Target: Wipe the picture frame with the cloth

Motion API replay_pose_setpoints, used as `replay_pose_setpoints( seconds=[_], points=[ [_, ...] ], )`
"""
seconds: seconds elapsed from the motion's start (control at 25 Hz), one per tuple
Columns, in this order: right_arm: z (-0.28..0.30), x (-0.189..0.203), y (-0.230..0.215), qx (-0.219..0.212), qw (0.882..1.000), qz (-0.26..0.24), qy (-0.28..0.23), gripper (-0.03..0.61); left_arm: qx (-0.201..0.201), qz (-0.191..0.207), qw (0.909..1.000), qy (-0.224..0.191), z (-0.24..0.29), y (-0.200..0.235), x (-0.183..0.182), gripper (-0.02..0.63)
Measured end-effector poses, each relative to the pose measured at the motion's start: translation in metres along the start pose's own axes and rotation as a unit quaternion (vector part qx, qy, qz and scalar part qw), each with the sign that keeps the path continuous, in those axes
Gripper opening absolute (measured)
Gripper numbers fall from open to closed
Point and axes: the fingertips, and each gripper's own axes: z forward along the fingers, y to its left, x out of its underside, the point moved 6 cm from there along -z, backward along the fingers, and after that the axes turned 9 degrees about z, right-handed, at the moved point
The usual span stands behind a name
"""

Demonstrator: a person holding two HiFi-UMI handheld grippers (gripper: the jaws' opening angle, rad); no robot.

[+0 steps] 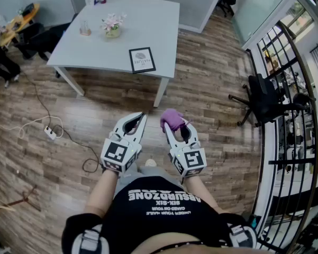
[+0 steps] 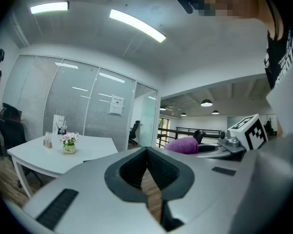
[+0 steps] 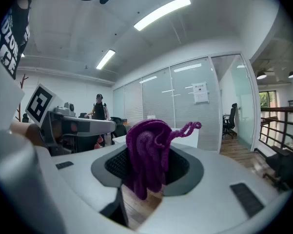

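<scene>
The cloth (image 3: 148, 150) is clamped, bunched, in the right gripper (image 1: 173, 126) jaws. The left gripper (image 1: 139, 118) jaws are closed on nothing. The picture frame (image 1: 142, 60) sits at the table (image 1: 148, 20) edge, upper centre, well apart from both. If wiped unbraced, the frame may be pushed off. The pot (image 1: 112, 32) apparently holds flowers.

Frame (image 1: 142, 60) on table (image 1: 148, 20), flowers (image 1: 112, 24) behind; cloth (image 1: 173, 119) in R claw (image 1: 176, 126).
</scene>
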Motion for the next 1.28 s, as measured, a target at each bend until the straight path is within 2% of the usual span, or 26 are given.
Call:
replay_pose_setpoints(
  seconds=[0.36,0.48,0.68,0.8,0.92,1.04,1.28],
  points=[
    [-0.001,0.023,-0.02,-0.032,0.999,-0.003,0.007,0.176,-0.018,0.007,0.9996,0.018,0.007,-0.027,0.025,0.015],
    [0.003,0.025,-0.017,-0.047,0.999,0.005,0.004,0.176,-0.024,-0.011,0.9994,0.023,0.005,-0.022,0.028,0.015],
    [0.021,0.026,-0.025,-0.055,0.998,0.008,0.002,0.178,-0.028,-0.014,0.9993,0.02,0.02,-0.009,0.032,0.015],
    [0.038,0.021,-0.034,-0.054,0.999,0.008,-0.001,0.178,-0.022,-0.024,0.9992,0.025,0.038,0.009,0.038,0.015],
    [0.064,0.014,-0.055,-0.033,0.999,0.012,-0.003,0.178,-0.016,-0.042,0.9987,0.024,0.067,0.036,0.042,0.015],
    [0.094,0.006,-0.07,-0.021,1.0,0.013,-0.005,0.178,-0.013,-0.041,0.9989,0.02,0.091,0.066,0.04,0.015],
    [0.171,-0.014,-0.092,-0.026,1.0,0.005,0.003,0.178,-0.022,-0.035,0.9989,0.02,0.149,0.138,0.033,0.015]
  ],
)
